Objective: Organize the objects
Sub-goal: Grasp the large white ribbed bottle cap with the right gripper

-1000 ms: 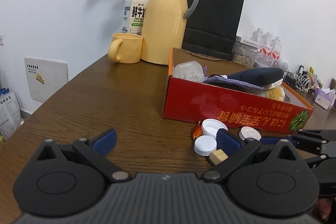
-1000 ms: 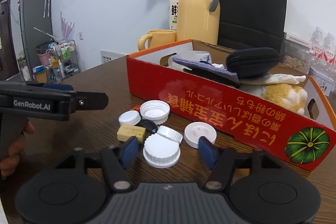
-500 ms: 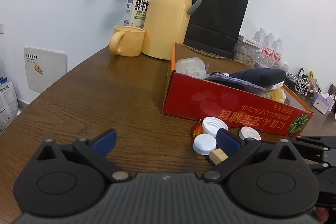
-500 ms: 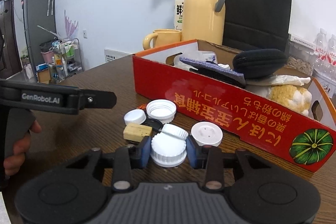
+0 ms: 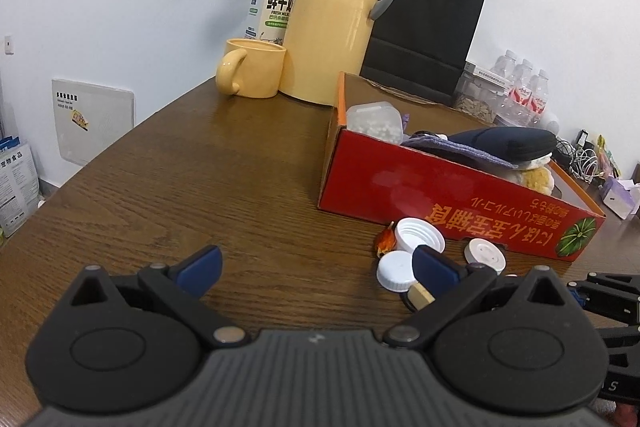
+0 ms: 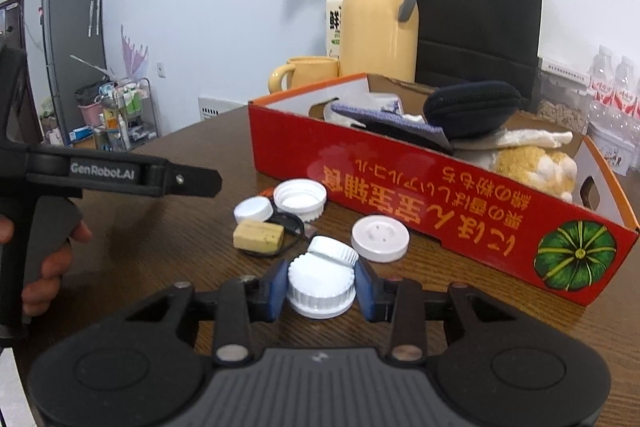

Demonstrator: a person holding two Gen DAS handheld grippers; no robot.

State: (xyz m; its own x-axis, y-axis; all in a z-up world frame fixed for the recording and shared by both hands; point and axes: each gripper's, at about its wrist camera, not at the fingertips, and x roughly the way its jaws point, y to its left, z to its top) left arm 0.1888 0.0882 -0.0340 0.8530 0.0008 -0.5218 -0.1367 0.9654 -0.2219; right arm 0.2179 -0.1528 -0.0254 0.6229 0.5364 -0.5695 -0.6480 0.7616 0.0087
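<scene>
My right gripper (image 6: 322,290) is shut on a large white ribbed cap (image 6: 320,277), low over the brown table (image 6: 180,227). Just past it lie a smaller ribbed cap (image 6: 333,253), a flat white lid (image 6: 380,237), an upturned cap (image 6: 300,197), a small cap (image 6: 253,209) and a cork block (image 6: 258,237). Behind them stands the red box (image 6: 400,183), holding a dark pouch (image 6: 472,109) and soft items. My left gripper (image 5: 316,265) is open over bare wood, left of the same caps (image 5: 396,269) and the red box (image 5: 440,195).
At the table's back stand a yellow thermos (image 5: 336,19), a yellow mug (image 5: 252,73), a milk carton (image 5: 274,3) and a black paper bag (image 5: 428,39). Water bottles (image 5: 520,91) sit at the far right. A hand (image 6: 48,259) holds the left tool's handle.
The right jaws closed from wide apart onto the large white ribbed cap and have held it since. The left gripper stayed open in place.
</scene>
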